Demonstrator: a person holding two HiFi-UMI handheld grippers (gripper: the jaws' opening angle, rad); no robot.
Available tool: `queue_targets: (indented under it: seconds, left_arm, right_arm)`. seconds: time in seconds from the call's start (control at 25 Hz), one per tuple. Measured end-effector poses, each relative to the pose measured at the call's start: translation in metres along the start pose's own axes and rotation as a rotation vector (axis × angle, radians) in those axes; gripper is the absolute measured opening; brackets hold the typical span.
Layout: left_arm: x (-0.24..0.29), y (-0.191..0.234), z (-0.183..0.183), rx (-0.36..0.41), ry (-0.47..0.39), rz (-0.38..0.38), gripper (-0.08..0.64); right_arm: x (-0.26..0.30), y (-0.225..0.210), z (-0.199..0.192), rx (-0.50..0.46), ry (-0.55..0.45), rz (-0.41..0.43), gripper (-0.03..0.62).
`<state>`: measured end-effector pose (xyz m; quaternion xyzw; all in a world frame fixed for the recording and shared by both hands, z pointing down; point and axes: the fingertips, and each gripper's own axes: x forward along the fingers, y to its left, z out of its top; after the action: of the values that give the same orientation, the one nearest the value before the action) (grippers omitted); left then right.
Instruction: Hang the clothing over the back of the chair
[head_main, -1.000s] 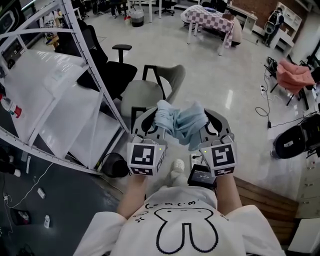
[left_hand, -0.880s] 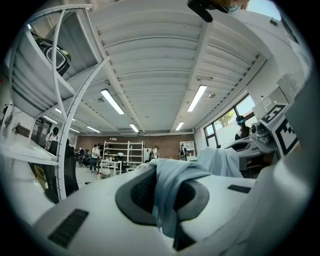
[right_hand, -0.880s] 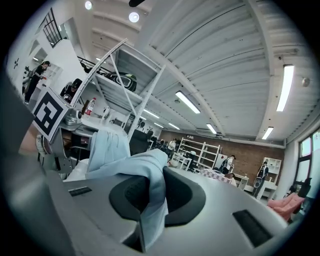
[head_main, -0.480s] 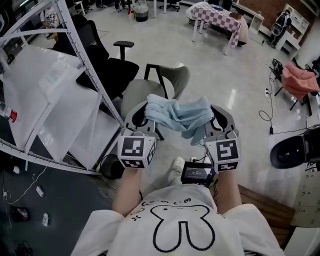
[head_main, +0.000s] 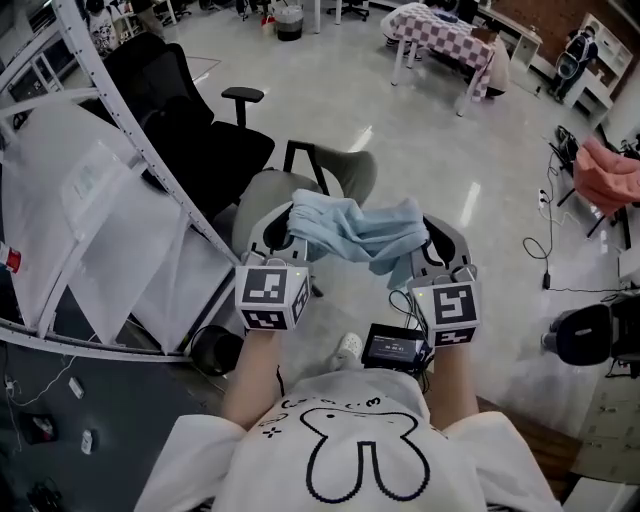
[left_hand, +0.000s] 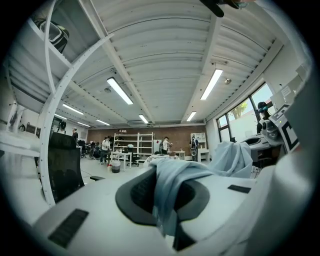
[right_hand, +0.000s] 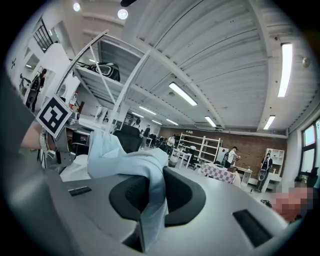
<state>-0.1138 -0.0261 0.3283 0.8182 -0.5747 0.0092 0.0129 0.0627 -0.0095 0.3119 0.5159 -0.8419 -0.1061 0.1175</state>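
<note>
Pinching the cloth (head_main: 352, 228), the left hand-held gripper (head_main: 284, 228) and right hand-held gripper (head_main: 426, 246) hold it near the chair (head_main: 345, 170).

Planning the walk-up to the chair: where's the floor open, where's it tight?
Open: glossy floor between the grey chair and the checkered table, running right toward the pink cloth. Tight: left of the grey chair, where the black office chair and sheeted white rack crowd in.
</note>
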Motion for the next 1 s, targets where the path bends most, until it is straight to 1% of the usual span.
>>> queue_targets:
  seconds: [0.24,0.44,0.52,0.64,0.72,0.88,1.0]
  left_arm:
    - [0.066,0.001,-0.01,0.02,0.057,0.017,0.028]
    - [0.109,0.012,-0.032,0.014,0.12,0.046,0.028]
    - [0.122,0.017,-0.039,-0.008,0.137,0.057,0.028]
    - [0.138,0.026,-0.046,-0.078,0.147,0.058,0.028]
    - [0.148,0.034,-0.053,-0.106,0.159,0.062,0.028]
    - [0.173,0.048,-0.066,-0.13,0.195,0.067,0.028]
    - [0.192,0.056,-0.075,-0.128,0.221,0.057,0.028]
  right_arm:
    - [0.047,-0.044,-0.016,0.014,0.014,0.017,0.044]
    - [0.083,-0.074,-0.035,0.018,0.032,0.045,0.044]
    - [0.095,-0.085,-0.042,0.022,0.041,0.048,0.044]
    - [0.112,-0.096,-0.052,0.042,0.05,0.062,0.046]
    - [0.125,-0.098,-0.059,0.047,0.06,0.077,0.046]
    - [0.149,-0.104,-0.071,0.038,0.091,0.089,0.046]
    - [0.167,-0.106,-0.078,0.037,0.113,0.098,0.048]
